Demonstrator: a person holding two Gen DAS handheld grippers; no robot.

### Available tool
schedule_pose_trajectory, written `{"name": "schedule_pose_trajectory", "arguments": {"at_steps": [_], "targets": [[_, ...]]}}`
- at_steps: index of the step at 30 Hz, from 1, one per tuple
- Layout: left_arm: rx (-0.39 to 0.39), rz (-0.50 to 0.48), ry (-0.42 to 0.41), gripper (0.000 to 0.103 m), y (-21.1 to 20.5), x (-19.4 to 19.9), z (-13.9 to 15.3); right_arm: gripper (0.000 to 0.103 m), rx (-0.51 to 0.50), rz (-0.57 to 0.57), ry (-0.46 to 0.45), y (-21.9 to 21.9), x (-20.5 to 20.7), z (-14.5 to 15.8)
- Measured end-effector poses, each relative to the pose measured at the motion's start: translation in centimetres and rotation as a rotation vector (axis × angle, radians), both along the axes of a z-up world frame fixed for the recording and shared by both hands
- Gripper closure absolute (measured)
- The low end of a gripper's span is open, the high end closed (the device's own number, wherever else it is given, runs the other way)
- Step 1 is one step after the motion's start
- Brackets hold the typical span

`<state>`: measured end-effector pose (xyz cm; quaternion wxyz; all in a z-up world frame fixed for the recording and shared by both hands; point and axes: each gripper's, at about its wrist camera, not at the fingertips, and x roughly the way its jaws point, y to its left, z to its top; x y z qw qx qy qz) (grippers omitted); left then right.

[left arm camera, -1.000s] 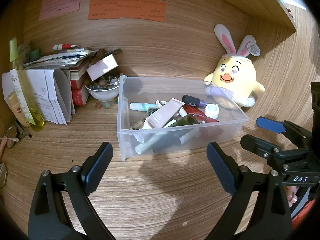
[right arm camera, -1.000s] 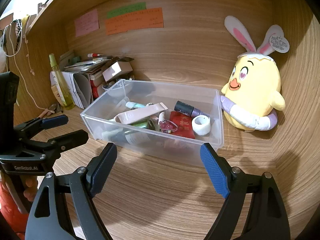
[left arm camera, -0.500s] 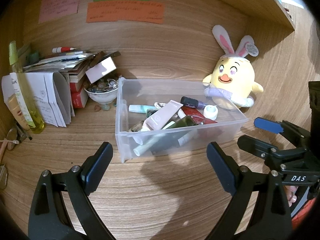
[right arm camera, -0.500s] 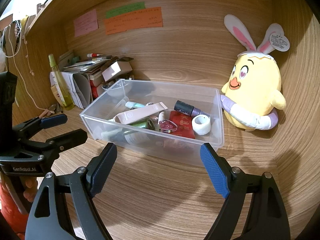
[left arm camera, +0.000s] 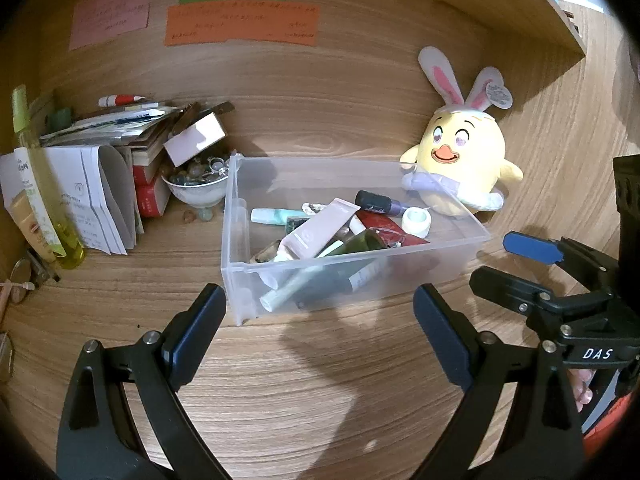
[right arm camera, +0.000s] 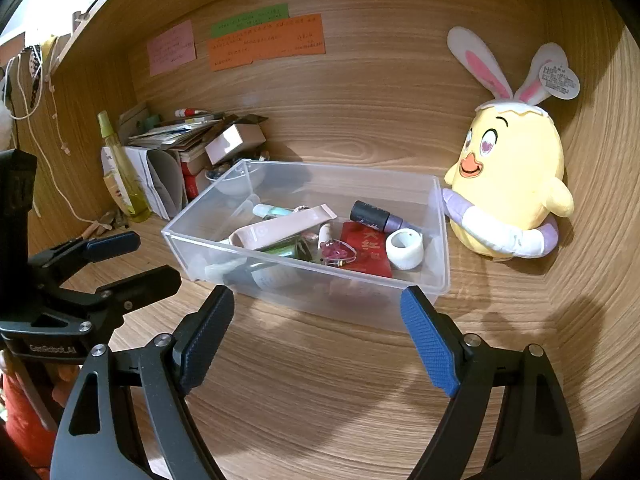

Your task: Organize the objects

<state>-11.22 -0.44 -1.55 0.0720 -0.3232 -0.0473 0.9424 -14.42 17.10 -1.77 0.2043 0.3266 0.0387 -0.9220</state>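
Observation:
A clear plastic bin (left arm camera: 240,264) (right arm camera: 438,216) stands on the wooden desk. It holds several cosmetics: a pink tube (left arm camera: 320,230) (right arm camera: 280,230), a dark purple-capped bottle (left arm camera: 378,201) (right arm camera: 376,216), a white tape roll (left arm camera: 416,221) (right arm camera: 404,249), a red packet (right arm camera: 366,254) and a green bottle (left arm camera: 360,242). My left gripper (left arm camera: 320,336) is open and empty, just in front of the bin. My right gripper (right arm camera: 318,332) is open and empty, also in front of it, to the left gripper's right (left arm camera: 532,256).
A yellow chick plush with bunny ears (left arm camera: 460,168) (right arm camera: 512,176) sits right of the bin. At the left are a bowl of trinkets (left arm camera: 198,186), stacked books and papers (left arm camera: 100,168) and a yellow spray bottle (left arm camera: 44,192). Sticky notes (left arm camera: 240,24) hang on the back wall.
Both grippers have drawn back slightly from the bin; they stay open and empty. Nothing in the bin has moved.

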Motion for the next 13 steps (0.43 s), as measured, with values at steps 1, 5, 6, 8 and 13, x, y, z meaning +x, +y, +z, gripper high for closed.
{"name": "schedule_pose_trajectory", "arguments": {"at_steps": [1, 5, 6, 8, 13], "targets": [[-0.001, 0.0, -0.001, 0.007, 0.03, 0.0, -0.01, 0.02, -0.001, 0.0, -0.001, -0.04, 0.01, -0.04], [0.002, -0.01, -0.002, 0.007, 0.02, 0.02, -0.08, 0.02, -0.003, -0.002, -0.005, -0.11, 0.09, -0.09], [0.0, -0.011, 0.001, 0.007, 0.03, 0.05, -0.09, 0.02, -0.005, -0.002, -0.007, -0.07, 0.04, -0.1], [0.0, -0.014, 0.004, 0.007, 0.03, 0.14, -0.09, 0.02, -0.006, -0.003, -0.011, -0.06, -0.02, -0.15], [-0.014, -0.011, 0.008, 0.007, 0.08, 0.29, 0.03, 0.02, -0.005, -0.008, -0.022, 0.02, -0.35, -0.41]]}}
